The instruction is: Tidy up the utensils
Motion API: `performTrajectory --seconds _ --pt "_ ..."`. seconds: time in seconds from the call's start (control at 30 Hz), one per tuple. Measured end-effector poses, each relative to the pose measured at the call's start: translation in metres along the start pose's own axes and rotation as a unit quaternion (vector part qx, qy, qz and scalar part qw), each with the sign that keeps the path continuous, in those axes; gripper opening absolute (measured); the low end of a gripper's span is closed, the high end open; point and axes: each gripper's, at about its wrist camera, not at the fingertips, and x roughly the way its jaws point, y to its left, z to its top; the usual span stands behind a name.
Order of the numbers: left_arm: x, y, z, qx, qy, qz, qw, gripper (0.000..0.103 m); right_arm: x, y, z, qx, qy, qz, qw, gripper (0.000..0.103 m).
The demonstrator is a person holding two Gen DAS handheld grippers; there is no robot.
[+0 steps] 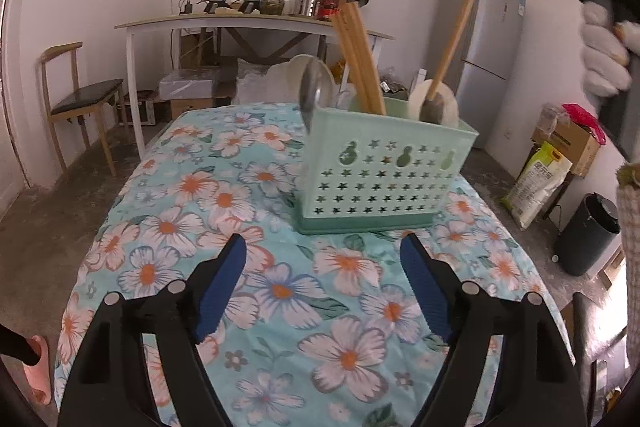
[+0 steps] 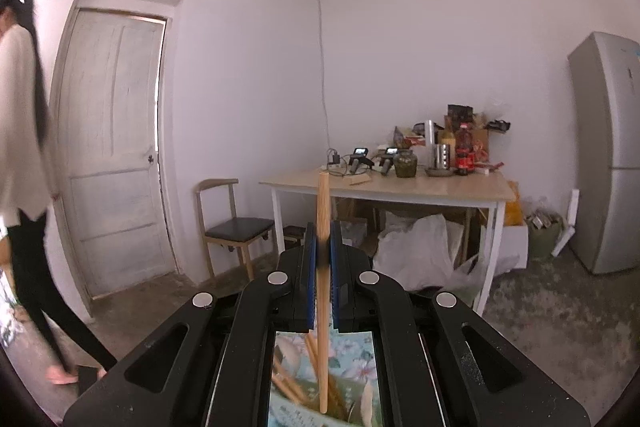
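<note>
Right gripper: fingers pinching wooden utensil handle near top, head low inside green basket, likely for upright placement. Left gripper: fingers spread, empty, near basket front. Chopsticks, metal spoon stand in basket.

A mint-green plastic basket, matt and pierced with star-shaped holes, stands on soft cotton-like cloth printed with orange-centred flowers. Pale, unvarnished wooden sticks rise from it beside a shiny metal spoon. The left gripper is matt black plastic with ribbed blue rubbery pads.
</note>
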Motion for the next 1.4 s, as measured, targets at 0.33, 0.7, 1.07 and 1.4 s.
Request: performTrajectory --seconds 0.33,0.7,1.07,1.4 --pt "0.007 0.010 -0.002 -0.001 -0.018 0.028 0.9994 0.089 0.050 0.001 -0.061 -0.038 0.087 -0.014 0.995 0.008" --pt "-0.003 0.008 -0.002 -0.006 -0.036 0.040 0.9986 0.093 -0.006 -0.004 -0.055 0.022 0.070 0.004 0.997 0.036" --pt "-0.018 -0.005 0.003 -0.004 -0.042 0.044 0.9981 0.094 -0.058 0.011 -0.095 0.088 0.141 -0.021 0.986 0.057" --pt "-0.026 -0.015 0.006 -0.001 -0.030 0.059 0.9978 0.095 -0.071 0.022 -0.154 0.126 0.247 -0.104 0.955 0.066"
